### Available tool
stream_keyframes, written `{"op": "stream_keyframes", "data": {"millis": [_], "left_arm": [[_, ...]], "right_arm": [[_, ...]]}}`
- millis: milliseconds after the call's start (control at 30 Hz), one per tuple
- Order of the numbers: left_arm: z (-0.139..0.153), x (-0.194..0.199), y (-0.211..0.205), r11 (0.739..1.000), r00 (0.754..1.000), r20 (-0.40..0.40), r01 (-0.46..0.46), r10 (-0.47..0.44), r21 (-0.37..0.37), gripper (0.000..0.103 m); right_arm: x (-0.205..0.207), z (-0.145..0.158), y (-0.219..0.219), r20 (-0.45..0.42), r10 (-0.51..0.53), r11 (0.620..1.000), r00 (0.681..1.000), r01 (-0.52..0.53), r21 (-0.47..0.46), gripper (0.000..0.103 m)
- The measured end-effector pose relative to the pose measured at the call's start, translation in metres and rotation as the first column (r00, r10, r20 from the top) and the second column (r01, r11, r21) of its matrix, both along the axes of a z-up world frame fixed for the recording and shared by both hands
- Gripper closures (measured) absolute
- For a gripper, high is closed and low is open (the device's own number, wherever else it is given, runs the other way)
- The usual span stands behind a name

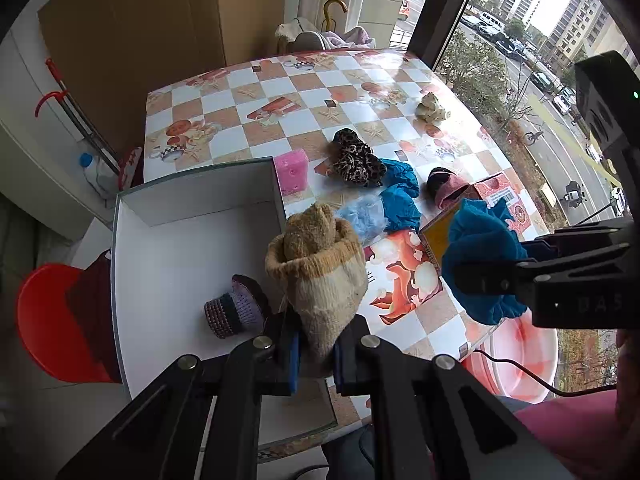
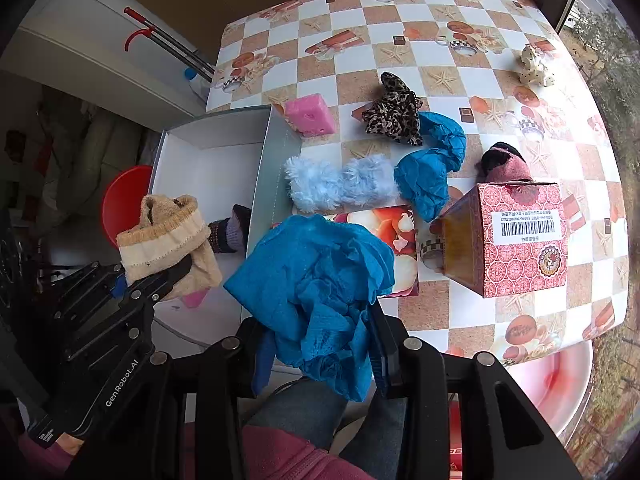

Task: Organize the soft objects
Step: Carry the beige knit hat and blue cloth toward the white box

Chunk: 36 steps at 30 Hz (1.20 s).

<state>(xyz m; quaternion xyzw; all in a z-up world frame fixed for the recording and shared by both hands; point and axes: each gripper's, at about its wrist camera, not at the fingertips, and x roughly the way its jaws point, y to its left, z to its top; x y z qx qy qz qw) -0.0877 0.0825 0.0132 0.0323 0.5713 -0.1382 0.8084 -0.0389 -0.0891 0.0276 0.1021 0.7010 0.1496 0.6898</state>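
Note:
My left gripper (image 1: 316,354) is shut on a beige sock (image 1: 320,272) and holds it above the right edge of the white box (image 1: 160,264); both show in the right wrist view, the gripper (image 2: 176,276) and the sock (image 2: 168,240). A dark purple sock (image 1: 236,308) lies in the box. My right gripper (image 2: 320,356) is shut on a blue cloth (image 2: 316,284), held above the table's front edge; it shows in the left wrist view (image 1: 476,256). On the table lie a fluffy light-blue piece (image 2: 340,184), more blue cloth (image 2: 432,164), a leopard-print piece (image 2: 396,112), a pink sponge (image 2: 310,114) and a pink-black sock (image 2: 504,164).
A red patterned carton (image 2: 516,236) stands on the checkered table (image 2: 440,76) right of the soft things. A cream spotted item (image 2: 534,66) lies far right. A red stool (image 1: 52,320) stands left of the box; a pink basin (image 2: 556,388) sits below the table's front.

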Motion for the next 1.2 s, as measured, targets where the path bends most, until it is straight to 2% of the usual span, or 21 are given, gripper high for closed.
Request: {"op": "stream_keyframes", "data": {"millis": [467, 967, 1200], "left_arm": [[0.002, -0.009, 0.023, 0.998, 0.998, 0.017, -0.065, 0.065, -0.008, 0.09], [-0.007, -0.022, 0.063, 0.982, 0.982, -0.002, -0.19, 0.19, -0.013, 0.09], [-0.012, -0.021, 0.076, 0.98, 0.98, -0.018, -0.199, 0.199, 0.02, 0.09]], "right_arm": [[0.002, 0.004, 0.025, 0.009, 0.064, 0.998, 0.998, -0.064, -0.014, 0.062], [0.006, 0.001, 0.067, 0.004, 0.185, 0.982, 0.983, -0.185, -0.028, 0.062], [0.016, 0.008, 0.083, 0.05, 0.208, 0.978, 0.977, -0.207, -0.035, 0.062]]}}
